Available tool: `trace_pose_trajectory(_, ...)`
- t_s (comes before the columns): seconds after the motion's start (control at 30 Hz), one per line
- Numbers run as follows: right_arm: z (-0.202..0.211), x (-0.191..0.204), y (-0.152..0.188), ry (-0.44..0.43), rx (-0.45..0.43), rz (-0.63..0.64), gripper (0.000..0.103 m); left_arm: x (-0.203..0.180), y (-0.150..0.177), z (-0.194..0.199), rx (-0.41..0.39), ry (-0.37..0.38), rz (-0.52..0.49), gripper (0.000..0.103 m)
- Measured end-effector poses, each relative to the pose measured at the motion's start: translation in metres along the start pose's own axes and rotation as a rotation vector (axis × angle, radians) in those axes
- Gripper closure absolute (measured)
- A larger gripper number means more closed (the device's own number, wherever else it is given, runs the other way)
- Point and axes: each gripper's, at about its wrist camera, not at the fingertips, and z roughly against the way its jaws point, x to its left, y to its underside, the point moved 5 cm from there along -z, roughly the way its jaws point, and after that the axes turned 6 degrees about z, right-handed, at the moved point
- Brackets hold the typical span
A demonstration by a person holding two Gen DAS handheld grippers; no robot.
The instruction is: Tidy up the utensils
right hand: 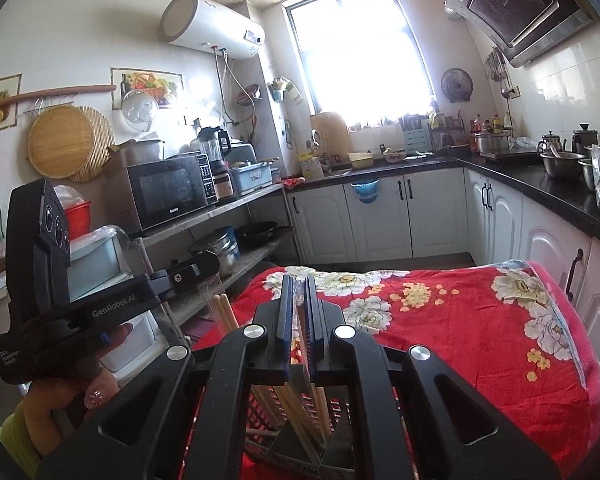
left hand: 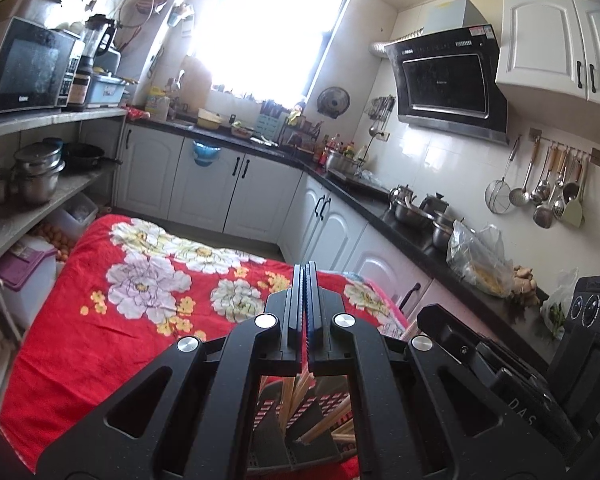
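A grey slotted utensil holder (left hand: pixel 300 440) sits on the red floral cloth, seen under my left gripper, with several wooden chopsticks (left hand: pixel 320 424) standing in it. My left gripper (left hand: pixel 305 276) is shut with its jaws pressed together above the holder, and nothing shows between them. My right gripper (right hand: pixel 299 292) is nearly shut on a clear plastic-wrapped bundle of chopsticks (right hand: pixel 300 396), which hangs down into the holder (right hand: pixel 300 448). More chopsticks (right hand: pixel 226 314) stick up to the left of it. The left gripper's body (right hand: pixel 80 304) shows at the left of the right wrist view.
The table is covered with the red floral cloth (left hand: pixel 140 280). White cabinets and a black counter (left hand: pixel 420 220) with pots and bags run along the right. Shelves with a microwave (left hand: pixel 28 68) and pots stand at the left. Ladles hang on the wall (left hand: pixel 548 184).
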Motion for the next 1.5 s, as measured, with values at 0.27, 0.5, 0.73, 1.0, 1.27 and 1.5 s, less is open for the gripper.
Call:
trace_pose_trajectory(0.27, 0.001, -0.006, 0.022, -0.001, 0.038, -0.027, 0.097, 0.006, 0.021, -0.006, 0.035, -0.007, -0.012, 0.103)
trace_pose_trajectory(0.5, 0.012, -0.007, 0.033, -0.003, 0.048, -0.048, 0.097, 0.007, 0.032, -0.004, 0.051, -0.011, -0.017, 0.103)
trace_pose_trajectory(0.73, 0.025, -0.011, 0.042, -0.005, 0.058, -0.087, 0.09, 0.007, 0.041, 0.003, 0.073, -0.01, -0.012, 0.103)
trace_pose_trajectory(1.0, 0.039, -0.016, 0.053, 0.003, 0.075, -0.116, 0.082, 0.004, 0.049, 0.016, 0.091, 0.005, 0.006, 0.095)
trace_pose_trajectory(1.27, 0.052, -0.019, 0.062, 0.02, 0.092, -0.127, 0.073, 0.003, 0.056, 0.029, 0.113, 0.016, 0.017, 0.086)
trace_pose_trajectory(1.5, 0.063, -0.021, 0.069, 0.032, 0.107, -0.128, 0.069, -0.003, 0.067, 0.043, 0.129, 0.029, 0.005, 0.077)
